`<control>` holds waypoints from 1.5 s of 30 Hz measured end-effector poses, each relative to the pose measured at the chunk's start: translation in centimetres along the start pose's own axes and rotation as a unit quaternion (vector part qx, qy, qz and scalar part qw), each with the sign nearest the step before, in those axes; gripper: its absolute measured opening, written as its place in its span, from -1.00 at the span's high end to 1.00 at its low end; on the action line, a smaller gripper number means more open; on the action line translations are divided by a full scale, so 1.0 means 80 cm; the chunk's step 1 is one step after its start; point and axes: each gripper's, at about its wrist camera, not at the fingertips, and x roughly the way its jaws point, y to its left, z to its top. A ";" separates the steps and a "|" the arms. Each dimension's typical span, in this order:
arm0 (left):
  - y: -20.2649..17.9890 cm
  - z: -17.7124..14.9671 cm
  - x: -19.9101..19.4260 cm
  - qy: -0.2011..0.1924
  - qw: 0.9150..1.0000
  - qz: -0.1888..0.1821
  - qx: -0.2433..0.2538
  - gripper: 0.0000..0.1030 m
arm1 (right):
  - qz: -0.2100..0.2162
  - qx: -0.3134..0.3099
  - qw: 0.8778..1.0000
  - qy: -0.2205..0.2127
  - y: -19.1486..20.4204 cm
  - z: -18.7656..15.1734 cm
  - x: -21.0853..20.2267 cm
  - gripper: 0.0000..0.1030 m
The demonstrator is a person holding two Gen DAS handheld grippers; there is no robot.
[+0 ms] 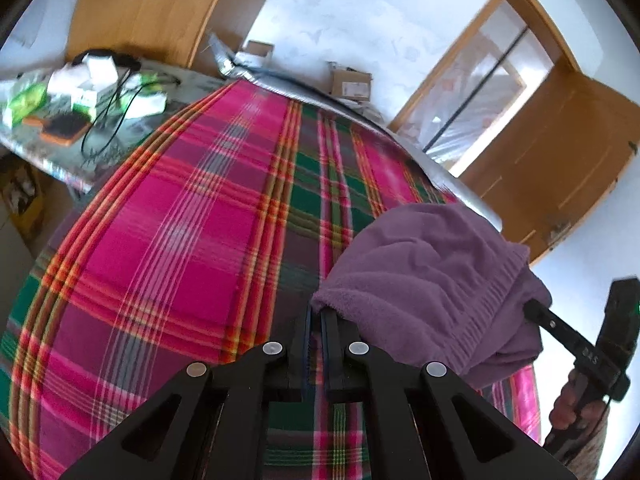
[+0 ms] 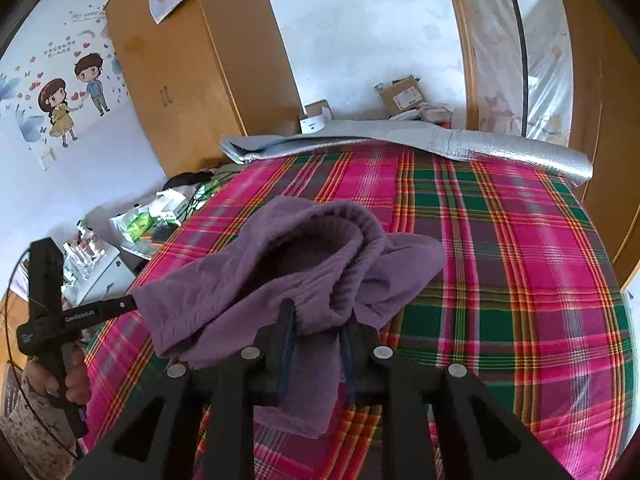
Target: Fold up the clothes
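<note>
Purple fleece garment with elastic ribbed waistband (image 2: 304, 264) hangs bunched above the pink-green plaid bedspread (image 1: 192, 232), held up between both tools. Left gripper (image 1: 318, 316) has jaws nearly together, pinching a fleece edge at the tips. Right gripper (image 2: 316, 320) has jaws a bit apart with waistband fabric clamped between them, cloth draping down over the fingers. Silver quilted mat (image 2: 460, 140) lies along the bed's far edge. Cluttered side table (image 1: 72, 92) beside the bed.
</note>
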 end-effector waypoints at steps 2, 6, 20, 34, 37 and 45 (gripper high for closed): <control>0.005 -0.001 0.003 0.010 1.000 -0.001 -0.009 0.91 | 0.007 0.007 1.000 -0.003 -0.003 0.000 -0.005 0.57; 0.002 -0.003 -0.004 0.016 1.000 -0.003 -0.003 0.92 | 0.023 0.008 1.000 -0.014 0.000 0.005 -0.011 0.61; -0.091 -0.016 -0.032 0.011 0.991 -0.062 0.114 0.66 | 0.094 -0.004 0.994 -0.052 0.049 0.046 -0.010 0.79; -0.154 -0.022 -0.017 0.009 0.978 -0.081 0.192 0.53 | 0.158 -0.023 0.986 -0.041 0.099 0.073 0.014 0.80; -0.156 -0.021 -0.008 0.015 0.978 -0.069 0.196 0.53 | 0.178 -0.028 0.983 -0.041 0.108 0.080 0.013 0.80; -0.124 0.004 0.011 0.018 0.992 -0.058 0.107 0.76 | 0.196 -0.032 0.980 -0.025 0.112 0.076 0.024 0.80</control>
